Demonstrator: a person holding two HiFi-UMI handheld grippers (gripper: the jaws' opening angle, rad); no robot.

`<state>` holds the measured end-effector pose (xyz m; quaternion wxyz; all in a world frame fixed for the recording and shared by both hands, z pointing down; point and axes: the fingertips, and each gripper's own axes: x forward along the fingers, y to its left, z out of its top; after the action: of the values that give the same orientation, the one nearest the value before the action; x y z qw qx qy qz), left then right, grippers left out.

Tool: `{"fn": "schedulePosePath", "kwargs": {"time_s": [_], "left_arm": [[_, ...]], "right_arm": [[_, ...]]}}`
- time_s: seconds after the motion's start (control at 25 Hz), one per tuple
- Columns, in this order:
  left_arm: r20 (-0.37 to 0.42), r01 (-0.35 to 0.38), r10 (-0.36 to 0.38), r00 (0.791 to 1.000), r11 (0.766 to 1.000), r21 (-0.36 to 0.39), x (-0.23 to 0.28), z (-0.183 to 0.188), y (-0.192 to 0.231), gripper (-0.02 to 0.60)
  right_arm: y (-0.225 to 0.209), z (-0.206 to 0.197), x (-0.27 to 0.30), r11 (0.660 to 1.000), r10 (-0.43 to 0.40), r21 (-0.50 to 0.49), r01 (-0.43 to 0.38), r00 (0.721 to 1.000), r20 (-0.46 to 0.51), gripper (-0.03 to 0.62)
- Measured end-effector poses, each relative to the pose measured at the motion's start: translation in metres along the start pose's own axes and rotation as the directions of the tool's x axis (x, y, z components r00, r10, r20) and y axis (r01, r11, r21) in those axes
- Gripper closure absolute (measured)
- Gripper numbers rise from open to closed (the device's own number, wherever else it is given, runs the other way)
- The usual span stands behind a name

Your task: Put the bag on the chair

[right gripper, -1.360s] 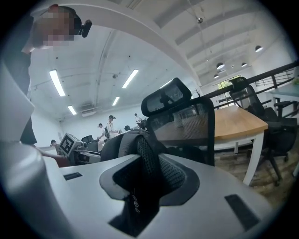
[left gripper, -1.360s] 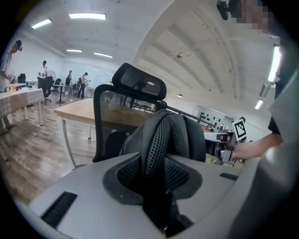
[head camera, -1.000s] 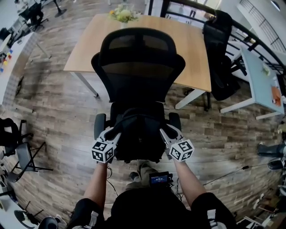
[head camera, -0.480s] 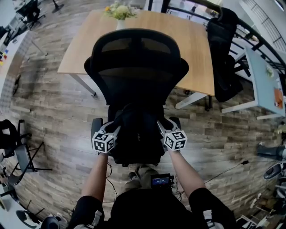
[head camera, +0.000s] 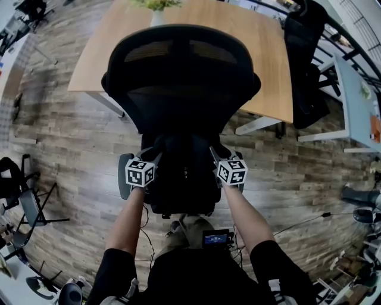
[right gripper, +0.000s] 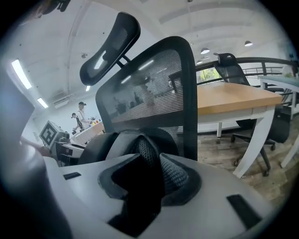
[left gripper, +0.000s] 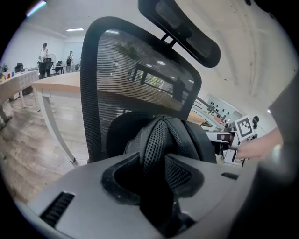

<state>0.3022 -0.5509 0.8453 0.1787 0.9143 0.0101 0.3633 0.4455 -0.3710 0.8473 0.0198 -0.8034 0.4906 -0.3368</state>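
The seat of the office chair (head camera: 178, 77) is almost wholly covered by the black backpack (head camera: 184, 173), which rests on it against the mesh backrest. Only the left armrest (head camera: 125, 176) shows clearly beside it. The base of the chair is hidden under the seat.

The tips of the left hand-held gripper (head camera: 156, 158) and the right hand-held gripper (head camera: 214, 153) are lost against the black fabric in the head view. In the left gripper view, a padded mesh shoulder strap (left gripper: 156, 135) runs down between the jaws of the left hand-held gripper (left gripper: 154, 163). In the right gripper view, a second strap (right gripper: 147, 149) sits likewise in the right hand-held gripper (right gripper: 149, 172). Both pairs of jaws have just been opening. A dark gap is seen beside each strap, so the grip is read as released. The pads themselves lie in shadow.

Behind the chair stands a wooden surface (head camera: 256, 53). The vase of flowers (head camera: 156, 12) on it is cut off by the top edge. A second black chair (head camera: 306, 65) stands at its right end. The floor (head camera: 65, 137) is of wooden planks.
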Motion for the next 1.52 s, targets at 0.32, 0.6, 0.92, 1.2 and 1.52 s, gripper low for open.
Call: {"fn": "schedulePosePath", "kwargs": {"time_s": [0.32,0.6,0.92,1.2,1.52], "left_arm": [[-0.033,-0.042,0.042,0.999,0.999,0.000,0.036,-0.005,0.022,0.434],[-0.064,-0.054,0.056,0.996,0.998,0.034,0.047,-0.013,0.026,0.419],[-0.096,-0.082,0.099,0.990,0.983,0.163,0.037,-0.005,0.032,0.394],[0.065,-0.122,0.114,0.991,0.983,0.134,-0.009,0.029,0.022,0.473],[0.293,-0.111,0.068,0.954,0.985,0.133,-0.102,0.073,-0.038,0.578]], "right_arm": [[-0.023,-0.011,0.033,0.998,-0.065,0.006,0.065,0.997,-0.036,0.450],[-0.037,-0.023,0.044,0.998,-0.068,0.000,0.068,0.993,-0.100,0.430],[-0.049,-0.012,0.034,0.992,-0.127,-0.025,0.125,0.983,-0.130,0.440],[-0.032,0.026,-0.001,0.992,-0.120,-0.031,0.119,0.993,-0.016,0.506],[0.004,0.070,-0.090,0.990,-0.125,-0.042,0.134,0.977,0.172,0.582]]}}
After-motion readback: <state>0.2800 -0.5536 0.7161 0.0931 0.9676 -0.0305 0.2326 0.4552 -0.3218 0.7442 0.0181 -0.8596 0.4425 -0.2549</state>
